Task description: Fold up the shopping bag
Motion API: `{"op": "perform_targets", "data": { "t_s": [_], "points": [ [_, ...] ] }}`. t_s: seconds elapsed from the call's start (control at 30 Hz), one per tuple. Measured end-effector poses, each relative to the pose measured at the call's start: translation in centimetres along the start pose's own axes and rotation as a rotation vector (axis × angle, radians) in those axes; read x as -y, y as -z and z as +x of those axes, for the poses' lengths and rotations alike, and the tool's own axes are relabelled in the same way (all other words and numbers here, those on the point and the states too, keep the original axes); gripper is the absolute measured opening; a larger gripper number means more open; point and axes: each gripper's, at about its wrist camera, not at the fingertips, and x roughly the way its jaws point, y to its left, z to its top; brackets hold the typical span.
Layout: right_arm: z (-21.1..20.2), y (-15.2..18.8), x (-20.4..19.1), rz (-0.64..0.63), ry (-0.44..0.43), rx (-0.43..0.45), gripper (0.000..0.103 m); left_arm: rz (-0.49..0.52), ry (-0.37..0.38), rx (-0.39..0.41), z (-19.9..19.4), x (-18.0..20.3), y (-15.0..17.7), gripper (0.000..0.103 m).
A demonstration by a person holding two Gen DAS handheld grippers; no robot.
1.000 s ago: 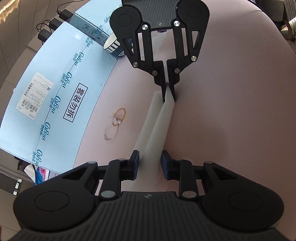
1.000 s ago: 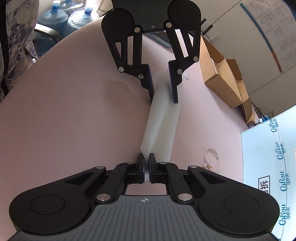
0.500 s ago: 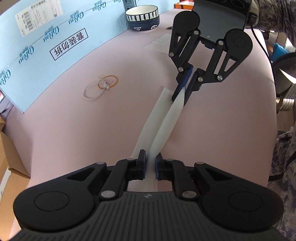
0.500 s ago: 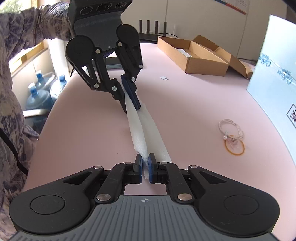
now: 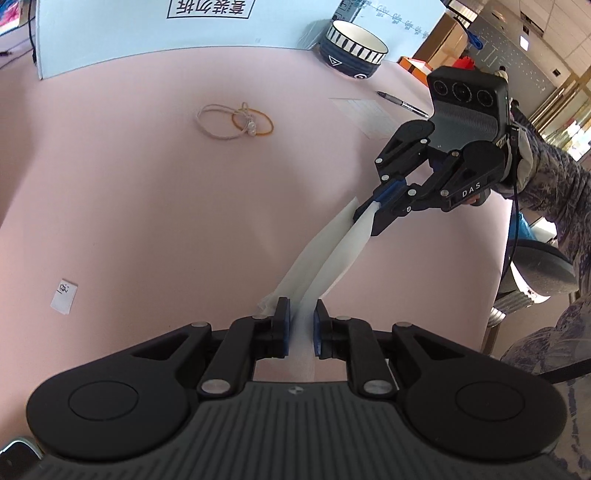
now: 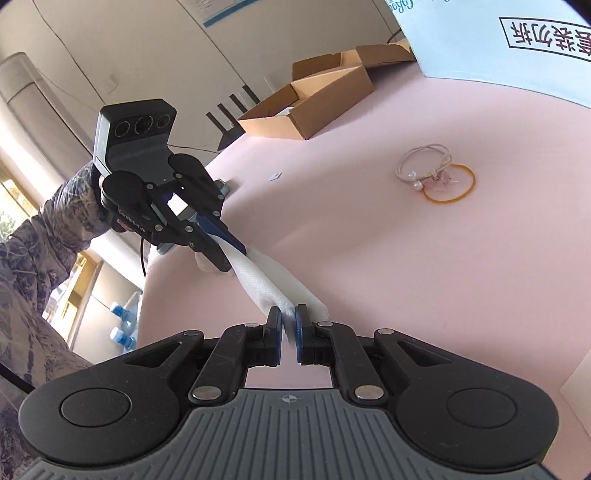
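The shopping bag [image 5: 325,258], folded into a long white strip, lies on the pink tabletop [image 5: 147,206] and serves as landmark: one layer lies flat, the other rises along its length. Open pink surface surrounds it on all sides; the hair ties [image 5: 236,120] lie well apart from it, the striped bowl [image 5: 352,48] and blue box [image 5: 147,33] farther beyond, a small paper tag [image 5: 64,295] off to one side, and the cardboard boxes [image 6: 314,103] near the far tabletop edge. The left gripper [image 5: 300,326], angled downward, has its jaws closed on one end of the strip. The right gripper [image 6: 289,328], tilted and rolled sideways, has its jaws clamped on the other end.
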Motion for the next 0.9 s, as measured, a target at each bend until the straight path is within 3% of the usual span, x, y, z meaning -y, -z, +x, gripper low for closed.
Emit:
{"op": "perform_targets", "data": {
  "t_s": [0.17,0.37,0.63,0.9],
  "points": [
    [-0.2,0.2,-0.2,0.104,0.019,0.02,0.005,-0.115,0.088,0.043,-0.5,-2.0,1.0,0.011],
    [-1.1,0.9,-1.2,0.192,0.074,0.039,0.005,-0.195,0.135,0.092,-0.7,-3.0,2.1,0.011],
    [-2.2,1.4,-1.3,0.236,0.085,0.039,0.004,-0.257,0.141,0.105,-1.6,-4.2,4.2,0.008],
    [-2.2,1.5,-0.6,0.281,0.075,0.056,0.004,-0.216,0.082,0.042,-2.1,-3.6,4.0,0.003]
  ]
}}
